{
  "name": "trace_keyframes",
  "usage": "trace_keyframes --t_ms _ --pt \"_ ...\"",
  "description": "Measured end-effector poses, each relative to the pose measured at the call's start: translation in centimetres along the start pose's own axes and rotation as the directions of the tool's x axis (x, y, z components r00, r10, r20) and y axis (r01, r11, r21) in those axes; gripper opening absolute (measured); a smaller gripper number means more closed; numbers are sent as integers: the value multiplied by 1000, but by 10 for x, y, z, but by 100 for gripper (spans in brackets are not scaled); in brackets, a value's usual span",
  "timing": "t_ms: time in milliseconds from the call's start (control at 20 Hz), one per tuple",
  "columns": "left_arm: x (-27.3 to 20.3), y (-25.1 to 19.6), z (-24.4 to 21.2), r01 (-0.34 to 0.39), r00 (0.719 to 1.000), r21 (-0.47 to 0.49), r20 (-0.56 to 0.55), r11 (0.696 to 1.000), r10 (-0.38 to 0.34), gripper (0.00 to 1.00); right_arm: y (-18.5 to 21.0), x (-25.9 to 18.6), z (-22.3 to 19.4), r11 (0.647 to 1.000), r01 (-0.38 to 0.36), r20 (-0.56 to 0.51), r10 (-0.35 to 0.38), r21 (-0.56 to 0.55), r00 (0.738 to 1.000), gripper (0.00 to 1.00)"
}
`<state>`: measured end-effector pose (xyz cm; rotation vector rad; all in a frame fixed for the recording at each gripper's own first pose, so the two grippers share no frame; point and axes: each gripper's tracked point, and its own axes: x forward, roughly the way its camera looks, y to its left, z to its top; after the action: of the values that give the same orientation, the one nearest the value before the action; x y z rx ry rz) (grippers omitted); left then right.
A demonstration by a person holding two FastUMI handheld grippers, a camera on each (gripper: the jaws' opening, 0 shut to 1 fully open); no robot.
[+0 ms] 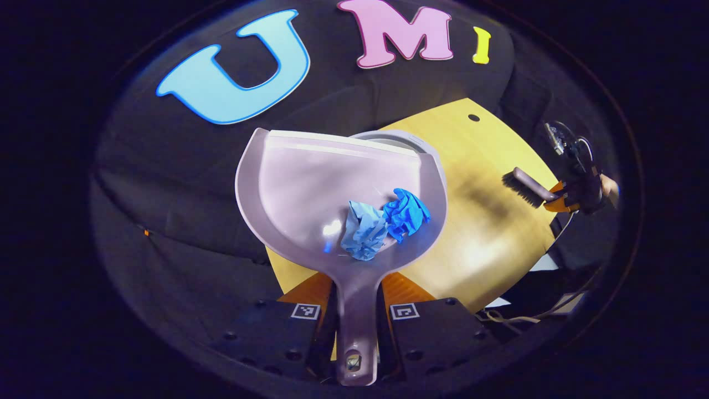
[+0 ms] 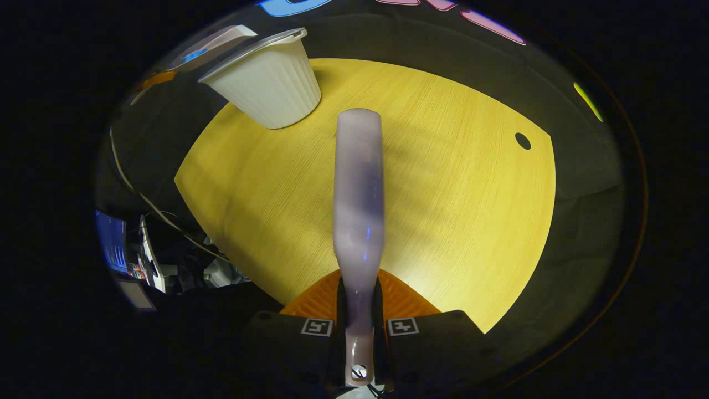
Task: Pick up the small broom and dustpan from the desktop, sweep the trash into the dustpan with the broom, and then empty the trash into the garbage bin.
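Holding the dustpan (image 1: 310, 183) by its handle, the left gripper (image 1: 354, 327) pinches the stem between both fingers, above the edge of the yellow wooden tabletop (image 1: 487, 233). Two crumpled blue paper wads (image 1: 382, 221) lie touching each other in the pan, near the handle end. The rim of the garbage bin (image 1: 400, 138) shows just behind the pan's far edge. In the right gripper view, the right gripper (image 2: 359, 327) is pressed onto the small broom (image 2: 359, 188) handle, the broom pointing out over the tabletop. The white ribbed garbage bin (image 2: 266, 83) stands near the tabletop's far corner, with the dustpan beside it.
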<state>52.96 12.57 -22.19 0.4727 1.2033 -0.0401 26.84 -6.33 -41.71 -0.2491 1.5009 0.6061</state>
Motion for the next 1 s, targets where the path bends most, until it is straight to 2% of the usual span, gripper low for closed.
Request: trace_keyframes --t_ms 50,150,300,400,500,600,800,900,1000 --pt "9 3 10 -13 999 63 -40 998 16 30 1 0 0 1000 -5 5 5 -5 1000 22" --pt "26 12 26 -66 988 201 -124 977 92 30 1 2 1 1000 -26 14 27 -13 1000 22" --pt "28 20 33 -122 957 380 -198 917 210 30 -3 7 -4 999 -47 17 48 -15 999 22" --pt "23 16 33 -147 938 461 -215 875 271 30 -1 8 -5 999 -45 13 45 -4 999 22" --pt "23 19 26 -161 922 494 -235 854 309 29 -1 8 -8 999 -32 6 32 12 999 22" --pt "24 19 30 -165 929 472 -221 866 298 30 -3 6 -10 999 -25 4 25 20 1000 22" --pt "21 19 31 -227 953 346 -115 910 281 30 0 5 -10 997 -29 14 28 68 1000 22" --pt "16 13 41 -274 959 279 5 920 284 29 1 4 -9 996 -25 22 23 91 1000 22" --pt "21 -3 52 -255 963 178 136 950 233 29 -3 4 -8 995 1 32 -5 105 999 22"
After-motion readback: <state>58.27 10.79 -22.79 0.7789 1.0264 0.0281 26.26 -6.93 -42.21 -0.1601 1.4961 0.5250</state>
